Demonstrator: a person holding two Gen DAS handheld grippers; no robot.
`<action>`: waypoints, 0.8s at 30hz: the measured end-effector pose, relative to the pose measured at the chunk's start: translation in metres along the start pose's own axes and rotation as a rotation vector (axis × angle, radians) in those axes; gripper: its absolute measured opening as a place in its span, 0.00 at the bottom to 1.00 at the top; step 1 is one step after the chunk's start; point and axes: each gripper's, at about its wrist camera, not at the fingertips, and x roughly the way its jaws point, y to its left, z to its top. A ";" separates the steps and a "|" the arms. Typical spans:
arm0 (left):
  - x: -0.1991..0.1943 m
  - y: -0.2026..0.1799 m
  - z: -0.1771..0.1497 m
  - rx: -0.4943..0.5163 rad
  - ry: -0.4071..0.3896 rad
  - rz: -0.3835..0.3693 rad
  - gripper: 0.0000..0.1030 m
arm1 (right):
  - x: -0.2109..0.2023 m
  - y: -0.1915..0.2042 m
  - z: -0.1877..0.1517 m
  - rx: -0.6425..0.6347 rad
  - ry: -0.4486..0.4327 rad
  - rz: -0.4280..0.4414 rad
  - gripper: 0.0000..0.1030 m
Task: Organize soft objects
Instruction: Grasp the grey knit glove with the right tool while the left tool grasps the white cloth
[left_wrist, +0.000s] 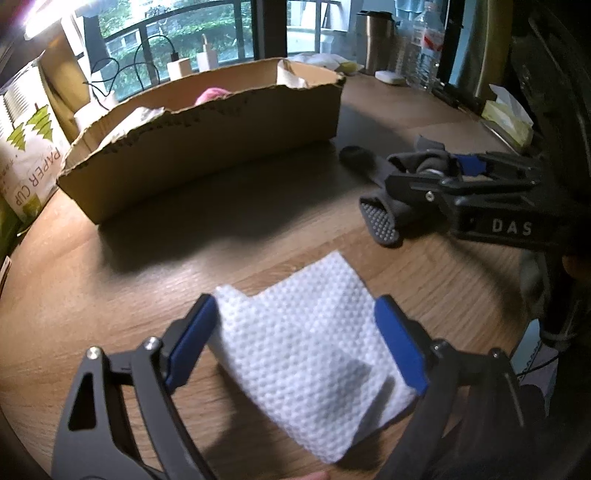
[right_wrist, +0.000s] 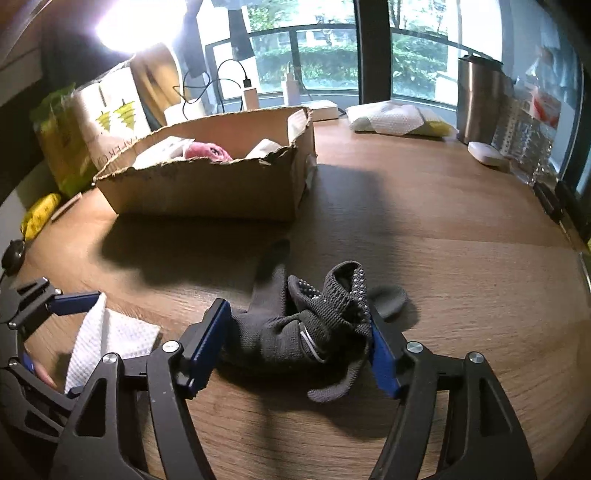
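Note:
A white textured cloth (left_wrist: 306, 354) lies flat on the wooden table between the wide-apart blue pads of my left gripper (left_wrist: 295, 306), which is open. The cloth (right_wrist: 114, 332) also shows at the left of the right wrist view. A crumpled grey fabric piece with grip dots (right_wrist: 306, 325) rests on the table between the pads of my right gripper (right_wrist: 297, 314). The jaws are open and the right pad sits against the fabric. Behind both stands a torn cardboard box (right_wrist: 207, 192) holding a pink soft item (right_wrist: 208, 151) and white pieces.
A paper cup pack (left_wrist: 29, 158) stands left of the box (left_wrist: 207, 147). Chargers with cables (right_wrist: 249, 96) sit by the window. A steel tumbler (right_wrist: 476, 99), water bottles (left_wrist: 424, 48), a tissue box (left_wrist: 509, 118) and a white packet (right_wrist: 395, 116) line the far right.

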 end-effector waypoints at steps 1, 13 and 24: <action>0.000 0.000 0.000 0.002 -0.001 -0.002 0.85 | 0.001 0.000 -0.001 -0.004 0.006 0.001 0.70; -0.012 -0.003 -0.005 0.036 -0.035 -0.064 0.23 | 0.004 0.011 -0.003 -0.053 0.021 -0.003 0.46; -0.029 0.018 0.006 -0.005 -0.104 -0.096 0.13 | -0.006 0.022 0.010 -0.064 -0.005 0.052 0.33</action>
